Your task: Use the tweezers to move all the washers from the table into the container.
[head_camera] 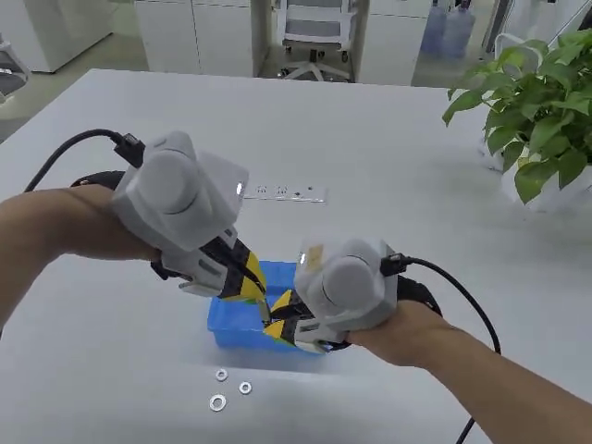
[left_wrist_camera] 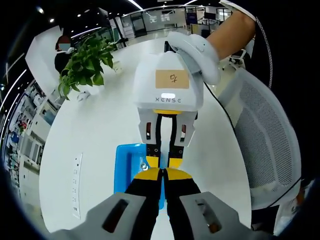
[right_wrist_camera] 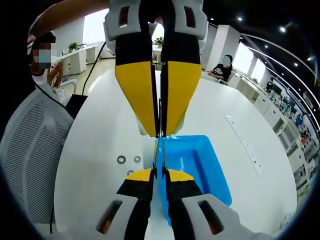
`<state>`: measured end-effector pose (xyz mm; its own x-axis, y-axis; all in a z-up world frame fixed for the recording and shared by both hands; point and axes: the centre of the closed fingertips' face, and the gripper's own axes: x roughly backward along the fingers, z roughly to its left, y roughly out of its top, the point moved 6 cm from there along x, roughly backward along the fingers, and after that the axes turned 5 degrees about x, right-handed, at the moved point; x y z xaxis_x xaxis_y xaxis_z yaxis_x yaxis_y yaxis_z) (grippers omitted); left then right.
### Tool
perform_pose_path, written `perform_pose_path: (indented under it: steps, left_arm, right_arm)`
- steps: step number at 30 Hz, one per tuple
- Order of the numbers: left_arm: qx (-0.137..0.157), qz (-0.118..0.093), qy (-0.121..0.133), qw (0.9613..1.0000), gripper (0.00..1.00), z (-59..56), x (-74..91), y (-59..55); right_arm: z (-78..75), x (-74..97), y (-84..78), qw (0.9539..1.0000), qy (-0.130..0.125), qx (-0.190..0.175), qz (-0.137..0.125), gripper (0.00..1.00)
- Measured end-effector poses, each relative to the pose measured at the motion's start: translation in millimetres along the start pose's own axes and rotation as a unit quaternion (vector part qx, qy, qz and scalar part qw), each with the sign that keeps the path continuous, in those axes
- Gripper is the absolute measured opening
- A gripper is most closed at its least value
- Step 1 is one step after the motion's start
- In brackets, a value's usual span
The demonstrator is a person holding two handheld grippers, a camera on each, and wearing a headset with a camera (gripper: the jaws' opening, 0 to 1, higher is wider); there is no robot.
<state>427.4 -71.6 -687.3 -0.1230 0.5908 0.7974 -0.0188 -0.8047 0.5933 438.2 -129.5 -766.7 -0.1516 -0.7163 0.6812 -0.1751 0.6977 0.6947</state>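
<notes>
— Tweezers (right_wrist_camera: 158, 142): where are they, and which way do they lie?

— They show as a thin silver strip, edge-on in my right gripper view. They are held in the air over one edge of the blue container (right_wrist_camera: 207, 162). Their long axis runs straight from my right gripper (right_wrist_camera: 157, 173) to my left gripper (right_wrist_camera: 160, 131), and the two grippers point tip to tip at each other. I cannot tell which end of the tweezers is the pointed one.

— And your fingers?

— Both grippers have yellow-tipped fingers (right_wrist_camera: 134, 100). On each gripper they are pressed almost together, pinching the strip between them with only a sliver of gap showing.

— What lies around them?

— The container sits on the white counter (head_camera: 388, 157), right under the two grippers in the head view. Three washers (head_camera: 221, 375) lie flat on the counter just beside the container, on the side nearer me. They are close to one another and apart from the tweezers.
</notes>
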Motion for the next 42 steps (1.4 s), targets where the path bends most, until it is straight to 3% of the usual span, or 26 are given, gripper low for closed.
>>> perform_pose_path:
  steps: [21,42]
  left_arm:
    - [0.022,0.012,-0.015,0.9996,0.05,-25.3,-9.2,-24.0]
    - [0.042,0.019,-0.033,0.9984,0.05,-36.3,-23.1,-40.5]
  right_arm:
    - [30.8,-24.5,-2.1,0.9993,0.035,-0.01,-0.004,0.12]
    - [46.8,-42.0,-12.3,0.9979,0.058,-0.028,-0.006,0.12]
